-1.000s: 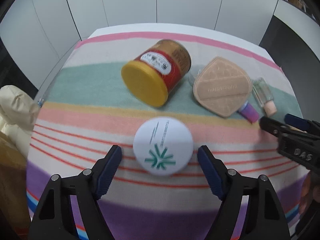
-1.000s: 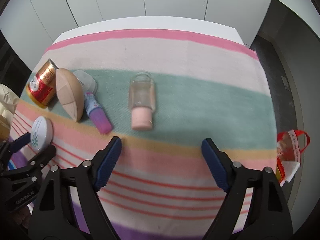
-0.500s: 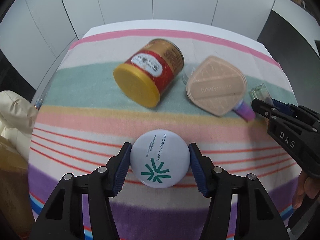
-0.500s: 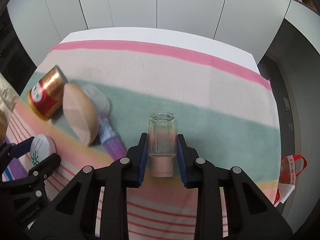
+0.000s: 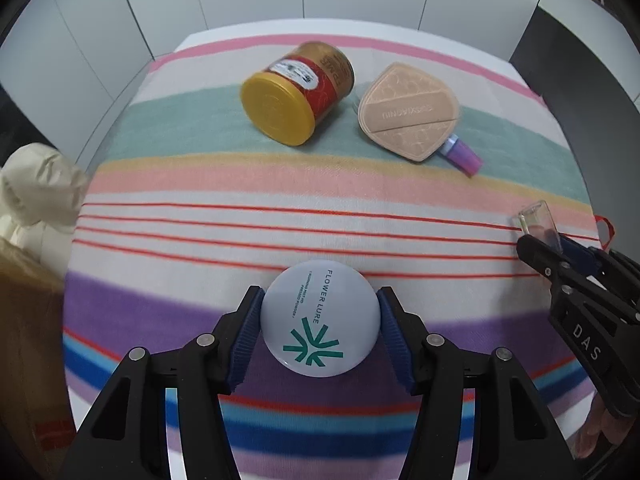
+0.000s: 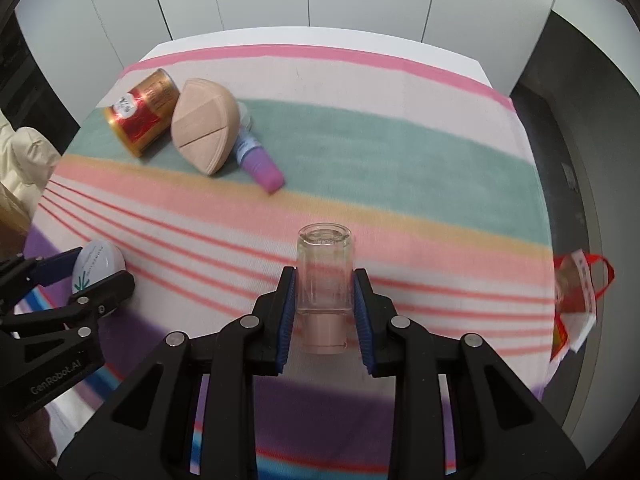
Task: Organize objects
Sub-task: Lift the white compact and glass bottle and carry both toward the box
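In the left wrist view, the left tongs [image 5: 319, 330] are clamped on a round white compact [image 5: 319, 317], blue pads pressed to its two sides. Its lid reads "FLOWER LURE" above a teal star-like logo. Ahead of the tongs, on the striped cloth [image 5: 200, 184] covering the bench, a red and gold can [image 5: 298, 90] lies on its side, yellow lid facing the camera. To its right sits a beige powder puff [image 5: 408, 114] stamped with mirrored lettering too hard to read, partly covering a purple-capped tube [image 5: 464, 158]. At the right edge, the right tongs [image 5: 548, 246], marked "DAS", grip a clear bottle.

In the right wrist view, the right tongs [image 6: 325, 312] are clamped on the clear bottle [image 6: 325, 276] with a pink cap. Far left, the left tongs [image 6: 84, 276], marked "GenRobot.AI", hold the compact. A red bag [image 6: 576, 300] lies right.
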`<state>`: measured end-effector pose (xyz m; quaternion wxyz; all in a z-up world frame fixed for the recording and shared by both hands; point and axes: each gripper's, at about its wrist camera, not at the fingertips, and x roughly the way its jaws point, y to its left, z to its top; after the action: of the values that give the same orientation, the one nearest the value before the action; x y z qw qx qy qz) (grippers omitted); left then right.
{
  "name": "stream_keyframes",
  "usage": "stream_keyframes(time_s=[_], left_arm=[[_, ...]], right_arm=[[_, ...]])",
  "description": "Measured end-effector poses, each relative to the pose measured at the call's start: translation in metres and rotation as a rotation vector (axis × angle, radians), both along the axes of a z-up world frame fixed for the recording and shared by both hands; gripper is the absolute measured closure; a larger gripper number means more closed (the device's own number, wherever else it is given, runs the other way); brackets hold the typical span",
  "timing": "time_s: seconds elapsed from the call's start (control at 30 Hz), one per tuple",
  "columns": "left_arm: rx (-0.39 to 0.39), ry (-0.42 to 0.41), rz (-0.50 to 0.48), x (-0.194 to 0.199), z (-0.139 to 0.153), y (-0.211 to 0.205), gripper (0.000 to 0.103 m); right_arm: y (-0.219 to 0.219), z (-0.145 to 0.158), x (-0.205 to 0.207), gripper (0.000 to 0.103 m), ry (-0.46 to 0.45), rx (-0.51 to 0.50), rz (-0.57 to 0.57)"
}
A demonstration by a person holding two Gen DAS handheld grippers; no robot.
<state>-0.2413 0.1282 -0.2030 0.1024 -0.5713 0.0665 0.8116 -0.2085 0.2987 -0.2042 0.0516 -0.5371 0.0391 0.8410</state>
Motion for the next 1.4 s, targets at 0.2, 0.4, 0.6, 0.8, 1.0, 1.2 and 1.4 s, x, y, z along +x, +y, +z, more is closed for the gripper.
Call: stream_keyframes(time_s=[0.2, 0.4, 0.6, 0.8, 1.0, 1.2, 1.4], left_arm=[[0.042, 0.035, 0.009, 0.02, 0.042, -0.006, 0.046], [0.105, 0.09, 0.004, 0.041, 0.095, -0.015, 0.046], [0.139, 0.141, 0.007, 0.072, 0.14, -0.028, 0.046], [0.181, 0.199, -0.006, 0.101, 0.175, -0.043, 0.046], [0.25, 0.209, -0.001, 0.109, 0.188, -0.053, 0.046], [0.259, 0.247, -0.016, 0.105, 0.195, -0.056, 0.045], [0.238, 0.257, 0.019, 0.098, 0.186, -0.075, 0.046]], right_arm=[[-0.009, 0.036, 0.024, 0.075, 0.034, 0.006, 0.01], [-0.012, 0.082, 0.044, 0.075, 0.046, -0.012, -0.006], [-0.014, 0.123, 0.071, 0.075, 0.038, -0.052, -0.025], [-0.03, 0.165, 0.103, 0.075, 0.074, -0.043, 0.018], [-0.041, 0.177, 0.113, 0.075, 0.092, -0.058, 0.06], [-0.045, 0.187, 0.109, 0.075, 0.119, -0.045, 0.053], [-0.057, 0.188, 0.101, 0.075, 0.128, -0.017, 0.077]])
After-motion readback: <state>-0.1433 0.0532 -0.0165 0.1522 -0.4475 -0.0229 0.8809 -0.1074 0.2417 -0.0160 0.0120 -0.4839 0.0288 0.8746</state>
